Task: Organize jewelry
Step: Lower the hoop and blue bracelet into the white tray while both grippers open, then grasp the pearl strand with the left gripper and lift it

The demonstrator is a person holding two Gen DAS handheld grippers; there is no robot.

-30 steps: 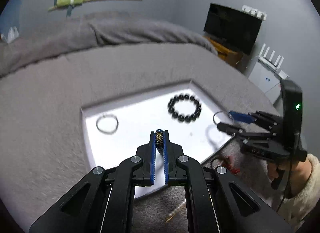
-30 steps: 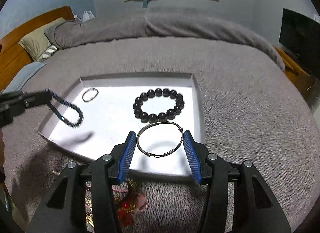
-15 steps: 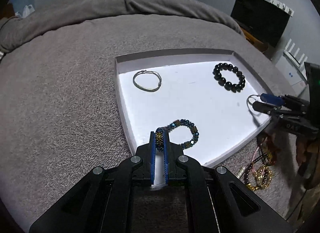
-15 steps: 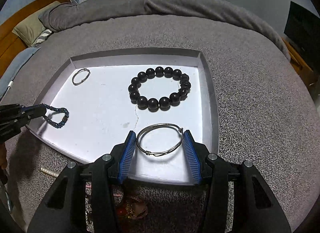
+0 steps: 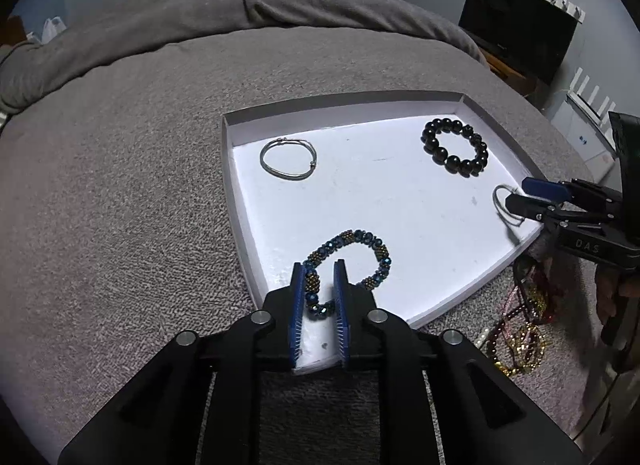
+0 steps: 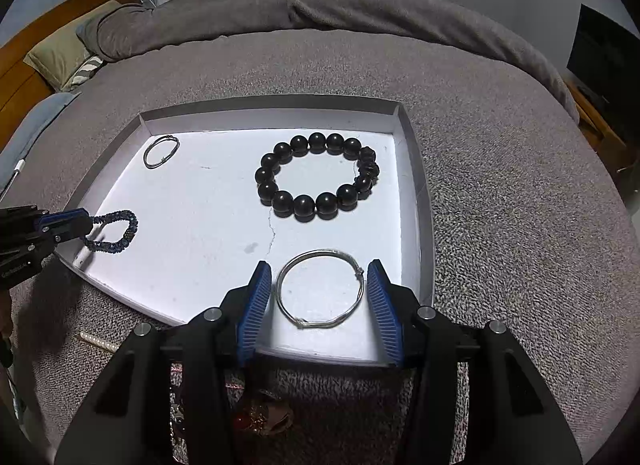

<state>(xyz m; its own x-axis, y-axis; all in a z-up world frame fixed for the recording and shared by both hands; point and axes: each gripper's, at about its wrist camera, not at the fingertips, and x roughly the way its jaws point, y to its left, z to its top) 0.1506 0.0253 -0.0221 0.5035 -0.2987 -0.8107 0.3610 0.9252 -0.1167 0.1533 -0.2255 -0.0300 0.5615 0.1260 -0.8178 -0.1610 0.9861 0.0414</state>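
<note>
A white tray (image 5: pixel 256 265) (image 6: pixel 424 233) lies on the grey bed. My left gripper (image 5: pixel 319 269) stands open at the tray's near corner, and the blue and gold beaded bracelet (image 5: pixel 352 249) (image 6: pixel 116 231) lies on the tray floor with one end between the jaws. My right gripper (image 6: pixel 318 281) is open around a thin silver bangle (image 6: pixel 320 289) (image 5: pixel 504 205) that rests flat near the tray's front edge. A black bead bracelet (image 5: pixel 456 151) (image 6: pixel 316 177) and a second thin silver bangle (image 5: pixel 288 159) (image 6: pixel 161 151) lie farther back in the tray.
A heap of gold and red jewelry (image 5: pixel 524 329) (image 6: pixel 260 417) lies on the grey blanket (image 5: pixel 120 185) just outside the tray's near edge, with a pearl strand (image 6: pixel 94 341) beside it. Pillows (image 6: pixel 60 53) and a wooden headboard (image 6: pixel 24 77) are at far left, a TV (image 5: pixel 516 25) at far right.
My left gripper has opened and let go of the blue and gold bracelet, which now lies on the tray. My right gripper has opened a little wider around the silver bangle.
</note>
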